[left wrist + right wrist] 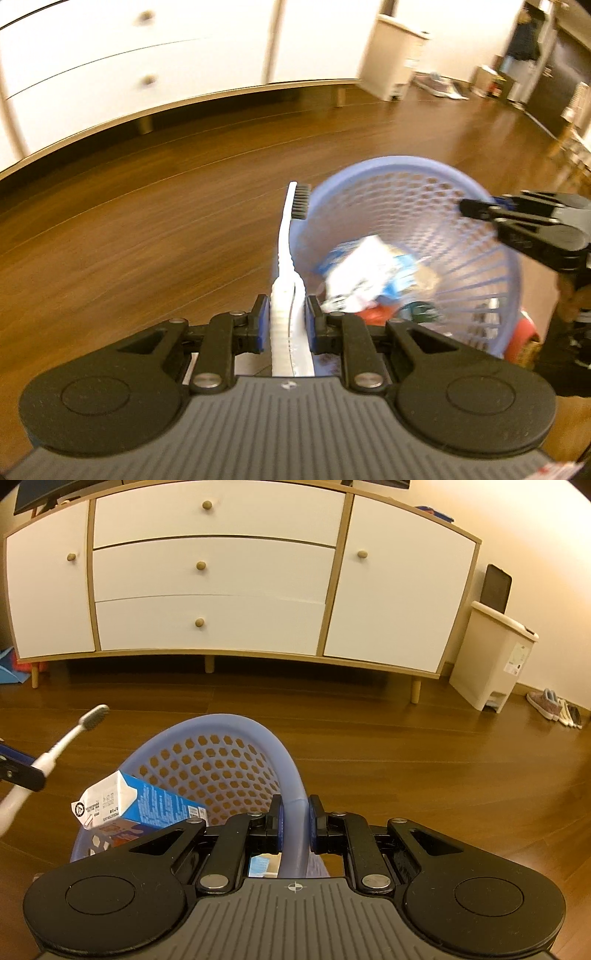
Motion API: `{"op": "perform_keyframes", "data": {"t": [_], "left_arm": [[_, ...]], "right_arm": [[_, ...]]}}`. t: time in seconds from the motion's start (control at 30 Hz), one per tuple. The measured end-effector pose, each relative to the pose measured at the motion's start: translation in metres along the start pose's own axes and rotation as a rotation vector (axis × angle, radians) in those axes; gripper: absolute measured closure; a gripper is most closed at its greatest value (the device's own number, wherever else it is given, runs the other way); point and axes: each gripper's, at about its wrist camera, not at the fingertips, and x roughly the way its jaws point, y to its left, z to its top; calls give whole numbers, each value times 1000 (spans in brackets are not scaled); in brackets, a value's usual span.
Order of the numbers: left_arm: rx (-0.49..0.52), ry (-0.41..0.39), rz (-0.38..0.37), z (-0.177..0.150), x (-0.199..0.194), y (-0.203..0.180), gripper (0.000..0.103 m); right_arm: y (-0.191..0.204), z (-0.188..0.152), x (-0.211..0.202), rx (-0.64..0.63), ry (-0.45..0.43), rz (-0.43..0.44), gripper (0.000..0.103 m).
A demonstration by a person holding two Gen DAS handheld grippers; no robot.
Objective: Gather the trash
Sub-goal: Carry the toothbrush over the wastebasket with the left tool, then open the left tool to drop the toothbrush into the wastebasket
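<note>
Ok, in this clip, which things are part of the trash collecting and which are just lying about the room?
Part of the job:
- toothbrush, clamped in the left tongs
- blue mesh basket, its rim gripped by the right tongs
- milk carton lying in the basket

Just lying about:
- white sideboard
- beige pedal bin
- shoes by the wall

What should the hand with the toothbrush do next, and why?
Probably swing the left gripper a little to its right, until the toothbrush hangs over the basket's opening, then let go. The brush head sits just outside the rim now. The right gripper pinches the rim, holding the basket, and a carton already lies inside.
</note>
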Motion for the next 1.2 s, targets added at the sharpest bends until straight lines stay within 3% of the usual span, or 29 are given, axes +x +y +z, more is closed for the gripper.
{"op": "perform_keyframes", "data": {"t": [0.43, 0.63, 0.73, 1.2], "left_arm": [[119, -50, -155, 22, 11, -50, 87], [151, -22, -150, 21, 25, -64, 86], [151, -18, -132, 20, 28, -63, 76], [111, -21, -114, 17, 23, -47, 76]], "right_arm": [[0, -1, -2, 18, 1, -6, 94], [1, -2, -4, 16, 2, -9, 94], [1, -1, -4, 17, 3, -10, 94], [0, -1, -4, 22, 9, -17, 94]]}}
